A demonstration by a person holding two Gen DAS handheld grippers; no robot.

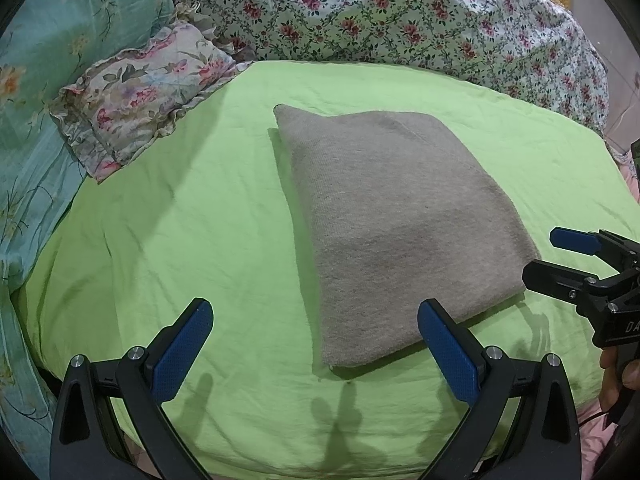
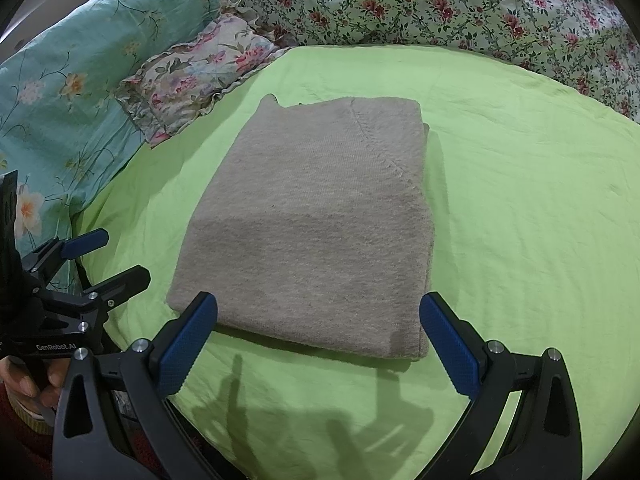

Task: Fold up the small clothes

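Note:
A grey knit garment (image 1: pixel 396 224) lies folded into a flat rectangle on the green sheet (image 1: pixel 180 220); it also shows in the right wrist view (image 2: pixel 312 232). My left gripper (image 1: pixel 316 320) is open and empty, just above the sheet at the garment's near left corner. My right gripper (image 2: pixel 318 316) is open and empty, its jaws spread across the garment's near edge without holding it. The right gripper also shows at the right edge of the left wrist view (image 1: pixel 560 256), and the left gripper shows at the left of the right wrist view (image 2: pixel 108 256).
A frilled floral pillow (image 1: pixel 136 96) lies at the sheet's far left corner. A teal floral quilt (image 1: pixel 36 80) runs along the left. A white floral blanket (image 1: pixel 400 16) is piled along the back. The green sheet (image 2: pixel 520 200) extends right of the garment.

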